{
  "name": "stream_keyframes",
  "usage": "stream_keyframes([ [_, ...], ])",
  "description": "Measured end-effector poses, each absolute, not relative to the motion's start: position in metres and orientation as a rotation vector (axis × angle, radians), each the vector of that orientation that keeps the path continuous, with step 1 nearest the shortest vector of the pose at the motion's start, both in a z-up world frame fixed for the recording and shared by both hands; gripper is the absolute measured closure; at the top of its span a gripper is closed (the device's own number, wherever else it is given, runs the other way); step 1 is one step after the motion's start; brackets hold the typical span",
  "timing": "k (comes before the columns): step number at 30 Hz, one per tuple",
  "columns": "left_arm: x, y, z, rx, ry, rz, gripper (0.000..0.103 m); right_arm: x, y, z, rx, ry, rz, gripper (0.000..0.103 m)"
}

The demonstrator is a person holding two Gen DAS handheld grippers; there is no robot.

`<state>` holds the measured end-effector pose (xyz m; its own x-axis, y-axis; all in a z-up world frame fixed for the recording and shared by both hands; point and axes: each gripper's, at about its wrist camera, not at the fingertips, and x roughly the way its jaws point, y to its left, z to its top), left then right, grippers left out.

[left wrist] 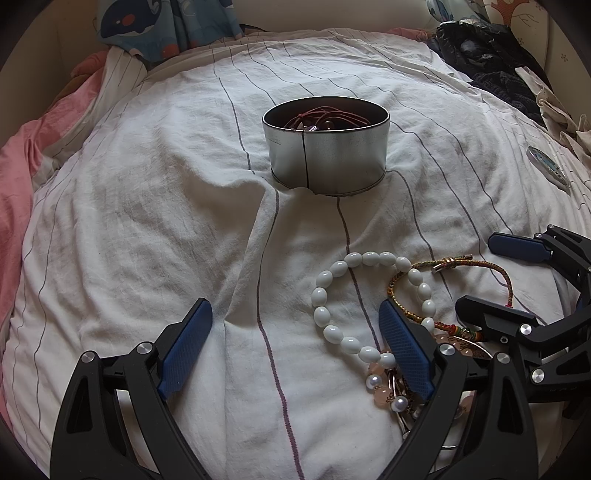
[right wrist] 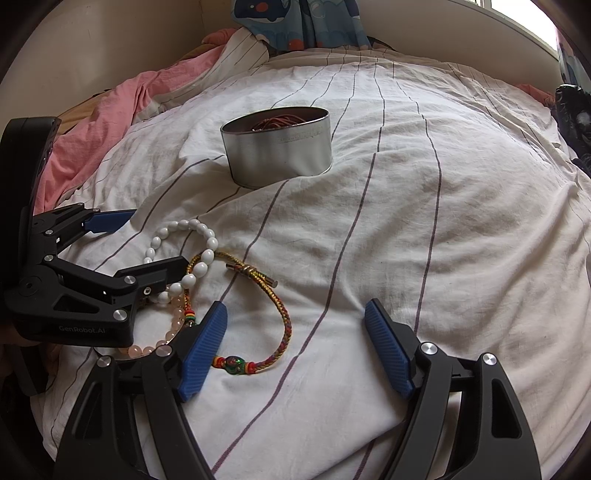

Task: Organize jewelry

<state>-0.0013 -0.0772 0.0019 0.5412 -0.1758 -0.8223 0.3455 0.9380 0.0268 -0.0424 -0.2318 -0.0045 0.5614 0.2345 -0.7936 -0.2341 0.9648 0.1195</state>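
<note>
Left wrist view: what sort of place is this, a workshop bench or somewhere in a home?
Most likely a bedroom, with the work done on a bed. The surface is a rumpled white striped sheet, pink bedding is bunched at its edge, and a whale-print fabric sits at the far end.

I'm working in a bedroom at home: a rumpled white striped duvet [left wrist: 147,206] fills my view, pink bedding [left wrist: 18,166] at nine o'clock, whale-print fabric [left wrist: 166,26] at eleven.
</note>
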Motion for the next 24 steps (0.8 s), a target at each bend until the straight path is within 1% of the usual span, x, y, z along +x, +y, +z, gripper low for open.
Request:
stream_keyframes([
  [22,-0.0029,-0.0768,0.0029,0.193,0.942,-0.313,0.014,-0.0426,-0.2326,-0.0052,-0.007,0.936,0.269,0.029],
  [24,-0.0033,-0.0755,0.0035,0.188,0.938,-0.316,0.016,-0.0429,-0.2318,-0.0049,-0.008,0.934,0.27,0.03],
])
